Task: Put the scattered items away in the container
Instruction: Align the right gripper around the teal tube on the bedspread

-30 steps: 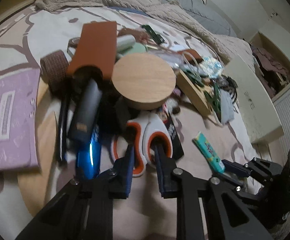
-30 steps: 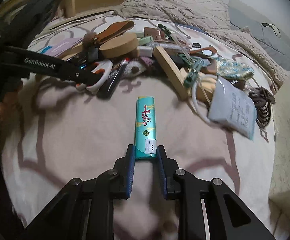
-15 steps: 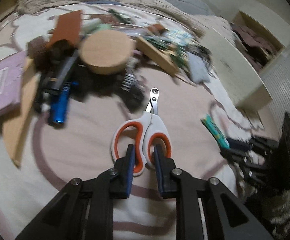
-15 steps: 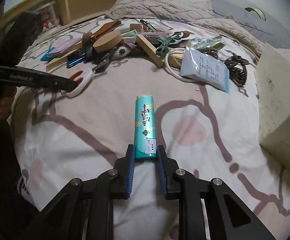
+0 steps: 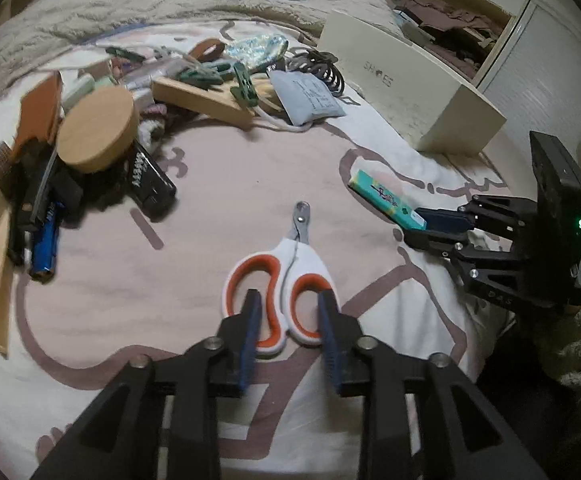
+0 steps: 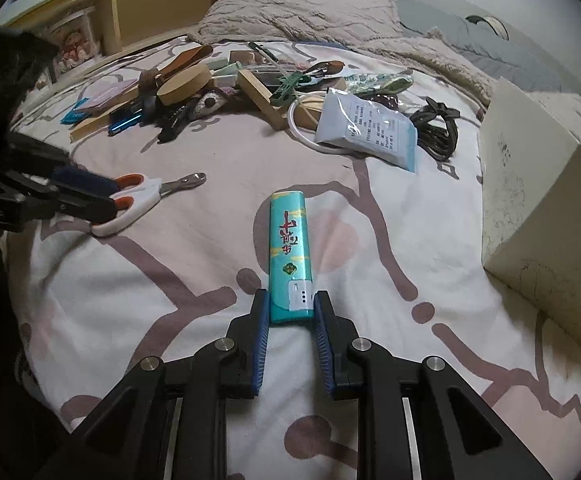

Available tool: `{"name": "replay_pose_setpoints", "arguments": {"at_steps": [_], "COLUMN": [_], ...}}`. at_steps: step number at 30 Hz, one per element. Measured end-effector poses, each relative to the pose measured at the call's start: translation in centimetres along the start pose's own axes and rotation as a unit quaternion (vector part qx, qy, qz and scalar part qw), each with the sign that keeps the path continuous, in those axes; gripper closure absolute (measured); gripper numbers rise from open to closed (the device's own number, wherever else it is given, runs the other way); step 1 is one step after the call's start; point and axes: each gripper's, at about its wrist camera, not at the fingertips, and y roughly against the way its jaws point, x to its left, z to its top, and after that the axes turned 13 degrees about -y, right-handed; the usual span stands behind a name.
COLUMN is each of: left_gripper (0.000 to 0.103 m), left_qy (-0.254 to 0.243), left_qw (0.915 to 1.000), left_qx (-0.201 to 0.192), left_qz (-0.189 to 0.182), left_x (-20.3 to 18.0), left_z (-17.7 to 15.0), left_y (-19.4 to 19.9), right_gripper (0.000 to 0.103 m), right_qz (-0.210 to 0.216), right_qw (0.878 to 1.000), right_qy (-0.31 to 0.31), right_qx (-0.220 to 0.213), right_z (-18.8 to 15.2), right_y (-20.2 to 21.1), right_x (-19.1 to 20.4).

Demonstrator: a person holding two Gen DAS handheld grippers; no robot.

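the cream shoe box (image 6: 538,200) stands on the bed (image 6: 194,264) at about two o'clock from the right hand-held gripper (image 6: 290,312), nearer this one than the left. the teal packet (image 6: 290,248) lies with its long axis toward twelve o'clock, its near end between the pads, which look closed on it. the left hand-held gripper (image 5: 288,316) is spread, each finger inside a loop of the orange-and-white clippers (image 5: 286,276), tip at twelve; the box sits at two o'clock, farther off.
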Motion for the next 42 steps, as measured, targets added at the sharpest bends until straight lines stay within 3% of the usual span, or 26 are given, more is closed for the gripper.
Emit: {"name": "replay_pose_setpoints", "arguments": {"at_steps": [2, 4, 12, 16, 22, 23, 25, 26, 27, 30, 35, 42], "left_gripper": [0.041, 0.028, 0.028, 0.022, 0.021, 0.021, 0.02, 0.017, 0.016, 0.013, 0.001, 0.0], "left_qy": [-0.013, -0.022, -0.029, -0.025, -0.024, -0.021, -0.015, -0.012, -0.009, -0.003, -0.011, -0.002], "left_qw": [0.9999, 0.9996, 0.9989, 0.9985, 0.9967, 0.9963, 0.9954, 0.9947, 0.9941, 0.9926, 0.9892, 0.9903], "left_qx": [-0.006, -0.017, 0.009, 0.011, 0.022, 0.024, 0.026, 0.027, 0.028, 0.029, 0.03, 0.029], "left_qz": [0.001, 0.008, 0.037, 0.047, 0.074, 0.079, 0.091, 0.099, 0.105, 0.118, 0.143, 0.136], "left_x": [-0.3, -0.7, -0.2, 0.2, 1.0, 1.2, 1.6, 1.9, 2.1, 2.6, 2.6, 3.1], "left_z": [0.2, 0.4, 0.0, -0.2, -0.4, -0.5, -0.5, -0.6, -0.7, -0.8, -1.0, -1.3], "left_y": [0.4, 0.8, -0.9, -1.1, -1.1, -1.1, -1.0, -1.0, -1.0, -1.0, -1.4, -1.7], "right_gripper": [0.08, 0.08, 0.08, 0.08, 0.076, 0.069, 0.041, 0.019, 0.008, 0.008, 0.004, 0.0], "right_qz": [0.001, 0.008, 0.02, 0.028, 0.018, 0.017, 0.015, 0.007, 0.0, 0.012, 0.001, 0.0], "right_qw": [1.0, 1.0, 1.0, 1.0, 1.0, 1.0, 1.0, 1.0, 1.0, 0.999, 1.0, 0.999], "right_qy": [0.001, -0.004, -0.003, -0.003, 0.016, 0.017, 0.012, 0.005, -0.006, -0.036, -0.024, -0.04], "right_qx": [-0.003, -0.003, -0.005, -0.005, -0.015, -0.016, -0.018, -0.017, -0.012, 0.003, -0.007, -0.003], "right_z": [-0.1, -0.1, -0.1, -0.1, -0.4, -0.4, -0.4, -0.4, -0.3, -0.2, -0.5, -0.4], "right_y": [-0.1, 0.0, 0.0, 0.0, 0.1, 0.1, 0.2, 0.2, 0.0, -0.2, -0.3, -0.6], "right_x": [0.0, -0.3, -0.5, -0.7, -0.3, -0.3, -0.5, -0.7, -0.9, -1.7, -1.4, -1.7]}}
